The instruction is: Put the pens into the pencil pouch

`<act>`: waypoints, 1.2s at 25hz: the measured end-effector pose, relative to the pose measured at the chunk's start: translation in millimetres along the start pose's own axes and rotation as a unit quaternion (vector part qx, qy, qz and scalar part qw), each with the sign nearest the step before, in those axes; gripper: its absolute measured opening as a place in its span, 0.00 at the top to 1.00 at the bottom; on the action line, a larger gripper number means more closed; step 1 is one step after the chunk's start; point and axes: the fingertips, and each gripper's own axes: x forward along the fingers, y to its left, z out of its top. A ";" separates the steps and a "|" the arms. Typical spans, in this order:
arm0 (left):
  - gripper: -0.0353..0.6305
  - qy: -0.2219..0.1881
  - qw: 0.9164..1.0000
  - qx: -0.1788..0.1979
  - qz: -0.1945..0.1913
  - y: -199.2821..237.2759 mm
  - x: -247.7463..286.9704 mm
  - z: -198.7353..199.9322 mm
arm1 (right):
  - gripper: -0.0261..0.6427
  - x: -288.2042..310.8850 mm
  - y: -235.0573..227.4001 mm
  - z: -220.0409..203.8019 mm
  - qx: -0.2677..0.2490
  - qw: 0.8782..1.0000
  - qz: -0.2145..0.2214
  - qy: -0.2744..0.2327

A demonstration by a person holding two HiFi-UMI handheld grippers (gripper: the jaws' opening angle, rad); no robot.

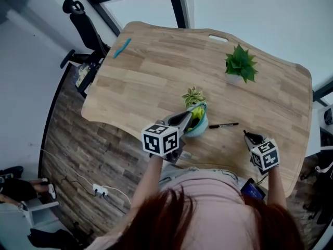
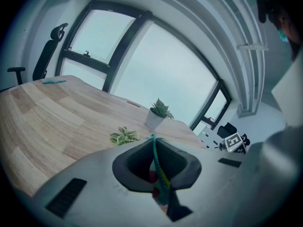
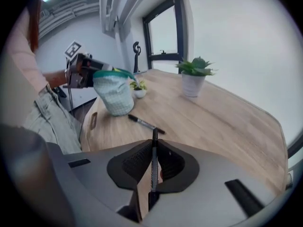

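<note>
- Two grippers, both closed on something.
- left gripper [image 2: 155, 144]: jaws pinched together on the teal rim of the pencil pouch [image 1: 198, 123], holding its mouth up and open. The pouch's base looks to rest on the table [image 1: 156, 72].
- right gripper [image 3: 154, 143]: jaws clamped on a slim black pen [image 3: 153, 164]. The pen runs lengthwise between the pads and its end pokes just past the fingertips.
- In the head view the right gripper is to the right of the pouch, near the table's near edge and apart from the pouch. The held pen is clear of the pouch mouth.
- second black pen [image 1: 223, 124]: lies flat on the table between the pouch and the right gripper, just beside the pouch. Neither gripper touches it.
- teal pen [image 1: 122, 48]: lies at the far left edge of the table, well apart from everything else.
- Something yellow shows inside the pouch mouth in the head view. Can't tell what it is.
- small variegated plant [image 1: 193, 96]: just behind the pouch.
- larger green plant [image 1: 240, 64]: in a white pot, further back on the right.
</note>
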 end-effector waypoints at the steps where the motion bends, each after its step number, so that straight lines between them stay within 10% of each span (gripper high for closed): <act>1: 0.92 -0.002 1.000 0.000 -0.001 0.7 -0.7 0.7 | 0.91 -1.3 -0.5 11.4 0.009 1.000 -0.003 -0.021; 6: 0.92 -0.007 1.000 -0.003 -0.002 2.8 -4.0 -0.1 | 0.91 -12.5 0.8 63.7 0.105 0.987 0.018 -0.123; 13: 0.92 -0.013 1.000 -0.017 -0.009 5.3 -3.7 -1.3 | 0.91 -28.6 3.9 131.6 0.234 0.932 0.090 -0.262; 24: 0.92 -0.017 1.000 -0.014 -0.014 -3.2 1.3 -1.9 | 0.92 -48.7 8.5 188.3 0.313 0.857 0.159 -0.376; 30: 0.92 -0.023 1.000 -0.015 -0.011 -7.6 0.5 -1.4 | 0.92 -58.4 19.3 223.0 0.292 0.848 0.182 -0.403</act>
